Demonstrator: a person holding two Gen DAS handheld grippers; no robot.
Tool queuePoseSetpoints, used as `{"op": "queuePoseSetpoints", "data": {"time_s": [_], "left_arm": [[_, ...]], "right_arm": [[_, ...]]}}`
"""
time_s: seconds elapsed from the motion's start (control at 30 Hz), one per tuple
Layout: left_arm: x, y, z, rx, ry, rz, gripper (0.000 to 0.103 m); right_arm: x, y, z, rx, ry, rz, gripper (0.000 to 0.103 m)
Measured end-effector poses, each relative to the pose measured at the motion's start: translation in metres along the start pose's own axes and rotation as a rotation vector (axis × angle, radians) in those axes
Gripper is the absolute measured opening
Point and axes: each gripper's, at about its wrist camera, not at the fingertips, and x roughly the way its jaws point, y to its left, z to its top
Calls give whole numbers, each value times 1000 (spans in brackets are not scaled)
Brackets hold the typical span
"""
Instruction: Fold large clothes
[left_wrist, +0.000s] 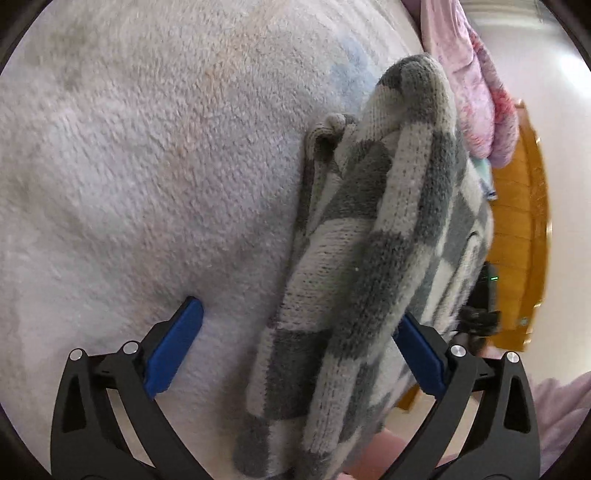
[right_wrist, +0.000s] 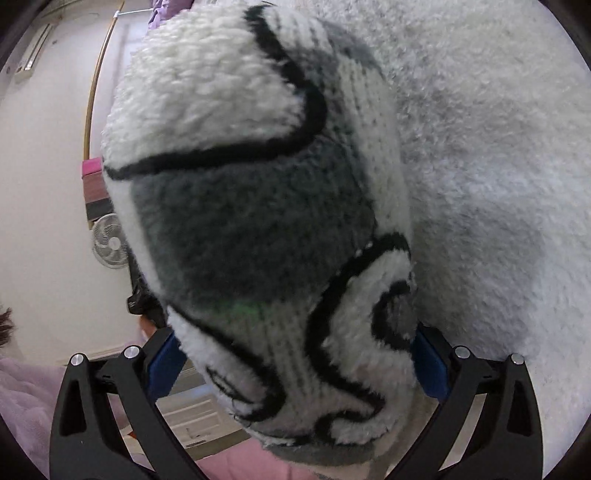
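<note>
**Inspector:** State the left gripper's condition.

**Assistant:** Its jaws stood at their widest. The left blue pad lay against the pale fluffy fleece blanket, clear of the garment. The right blue pad sat at the edge of the grey-and-cream checked knitted garment, whose folded roll ran between the jaws. The pads did not clamp it.

**Inspector:** And the garment's position?

**Assistant:** It lay on the blanket, bunched lengthwise, reaching from the bottom of the left wrist view up to a rounded end near a pink fuzzy cloth. An orange wooden panel showed beyond.

**Inspector:** The right gripper?

**Assistant:** Its jaws were spread wide, with a thick bundle of the same garment, here white and dark grey with black curved lines, filling the gap. Both blue pads met the fabric's sides. Whether they pressed or merely touched, I could not tell.

**Inspector:** Surroundings?

**Assistant:** A white electric fan stood by the wall at the left.
</note>
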Motion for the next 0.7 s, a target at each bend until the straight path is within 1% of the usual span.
{"op": "queuePoseSetpoints", "data": {"time_s": [0.07,0.1,0.13,0.17,0.23,0.27,0.3,0.37,0.43,0.53,0.57,0.6,0.63,0.67,0.7], "left_arm": [[6,9,-1,-43,26,-82,99],[10,13,-1,-72,56,-144,99],[22,15,2,-113,127,-240,99],[33,6,-4,-115,177,-232,99],[41,-9,-6,-36,225,-158,99],[40,-10,-4,-30,238,-150,99],[38,-8,-2,-47,245,-161,99],[31,3,1,-121,251,-222,99],[26,6,3,-137,261,-250,99],[24,6,5,-129,302,-240,99],[24,4,6,-119,311,-227,99],[28,-1,-1,-98,322,-200,99],[34,-10,11,-73,327,-163,91],[36,-14,14,-31,312,-83,86],[36,-17,16,-14,284,-56,85]], "right_arm": [[3,0,0,0,-11,4,97],[5,2,0,4,-16,0,97],[7,3,0,9,-15,-3,97],[8,5,0,23,-8,-2,97],[9,7,1,45,13,-4,97],[9,8,1,59,25,-4,97],[9,9,2,67,30,-6,97],[14,14,0,73,36,-16,97],[16,23,-5,64,50,-58,97],[21,30,-12,83,42,-84,97],[22,31,-14,88,34,-94,97],[20,32,-12,83,18,-98,97],[21,31,-13,72,-11,-115,97],[22,30,-13,76,-24,-130,97],[27,29,-10,80,-39,-152,97]]}}
